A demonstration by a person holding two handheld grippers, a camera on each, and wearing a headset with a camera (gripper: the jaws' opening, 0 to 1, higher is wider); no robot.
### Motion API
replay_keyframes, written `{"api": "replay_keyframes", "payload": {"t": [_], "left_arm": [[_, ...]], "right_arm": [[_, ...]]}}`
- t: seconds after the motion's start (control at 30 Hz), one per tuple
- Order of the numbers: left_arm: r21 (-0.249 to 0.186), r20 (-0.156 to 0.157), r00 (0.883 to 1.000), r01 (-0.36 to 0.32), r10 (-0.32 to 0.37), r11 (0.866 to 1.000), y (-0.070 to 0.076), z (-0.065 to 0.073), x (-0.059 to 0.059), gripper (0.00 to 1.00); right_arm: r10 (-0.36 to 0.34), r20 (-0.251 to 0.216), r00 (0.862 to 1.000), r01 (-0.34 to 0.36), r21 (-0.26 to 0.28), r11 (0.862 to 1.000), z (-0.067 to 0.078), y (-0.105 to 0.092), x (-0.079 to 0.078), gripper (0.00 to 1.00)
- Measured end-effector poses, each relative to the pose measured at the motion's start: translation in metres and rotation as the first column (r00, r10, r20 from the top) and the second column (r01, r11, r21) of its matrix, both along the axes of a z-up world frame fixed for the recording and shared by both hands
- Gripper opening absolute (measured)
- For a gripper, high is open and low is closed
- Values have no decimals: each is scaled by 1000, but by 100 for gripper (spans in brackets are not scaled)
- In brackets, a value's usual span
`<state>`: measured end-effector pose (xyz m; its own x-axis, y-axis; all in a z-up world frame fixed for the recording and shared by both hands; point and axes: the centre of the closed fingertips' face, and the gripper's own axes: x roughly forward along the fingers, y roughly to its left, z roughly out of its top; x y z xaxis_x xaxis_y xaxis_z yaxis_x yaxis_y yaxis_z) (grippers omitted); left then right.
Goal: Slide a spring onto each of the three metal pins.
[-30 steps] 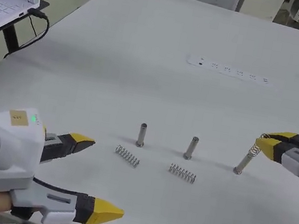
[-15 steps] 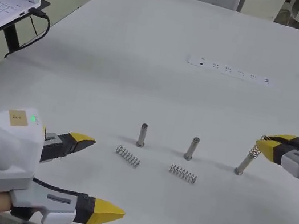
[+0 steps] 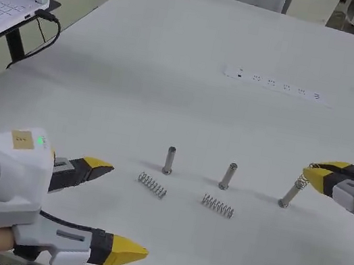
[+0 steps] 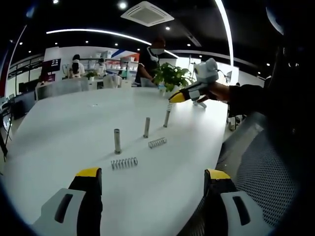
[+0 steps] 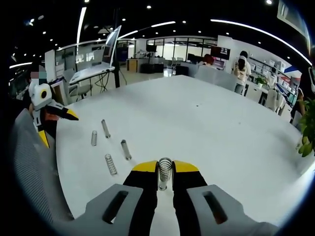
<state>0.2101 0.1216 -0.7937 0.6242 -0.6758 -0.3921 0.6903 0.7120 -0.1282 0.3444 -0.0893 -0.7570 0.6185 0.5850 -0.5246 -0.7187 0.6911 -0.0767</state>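
1. Left gripper (image 3: 112,208): nearest, low over the near edge of the worktop (image 3: 174,70). Jaws are spread wide with nothing between them. In its own view they look straight out at the row of pins.
2. Two springs lie flat just ahead: left loose spring (image 3: 152,184) and right loose spring (image 3: 217,205). Their long axes run roughly along the row. Each sits just in front of a pin, not touching it.
3. Behind them stand the left pin (image 3: 169,160) and middle pin (image 3: 227,176), both upright and bare.
4. Right pin (image 3: 286,196): at the end of the row, leaning in the head view with its top toward the right gripper (image 3: 312,171).
   - Those jaws are pinched closed on the held spring (image 5: 165,173), gripping its sides at the pin's top.
   - The coils look started over the tip; how far down they reach, cannot tell.
   - Judgement: the move turns on the axes. The spring's long axis lies about in line with the shaft, and the pin's foot lies below the jaws, so the push goes down along the pin.
   - The right gripper is the one on it; the left gripper is well apart.
5. Power strip (image 3: 271,84): far back on the worktop, well clear of the work.
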Motion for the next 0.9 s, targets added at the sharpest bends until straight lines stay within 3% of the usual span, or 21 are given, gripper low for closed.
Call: {"api": "replay_keyframes", "payload": {"t": [0.5, 0.9], "left_arm": [[0, -1, 1000, -3, 3, 1000, 0, 0, 0, 82], [3, -3, 1000, -3, 4, 1000, 1, 0, 0, 81]], "right_arm": [[-1, -41, 999, 3, 37, 999, -18, -2, 1, 8], [26, -63, 998, -25, 27, 999, -35, 0, 1, 9]]}}
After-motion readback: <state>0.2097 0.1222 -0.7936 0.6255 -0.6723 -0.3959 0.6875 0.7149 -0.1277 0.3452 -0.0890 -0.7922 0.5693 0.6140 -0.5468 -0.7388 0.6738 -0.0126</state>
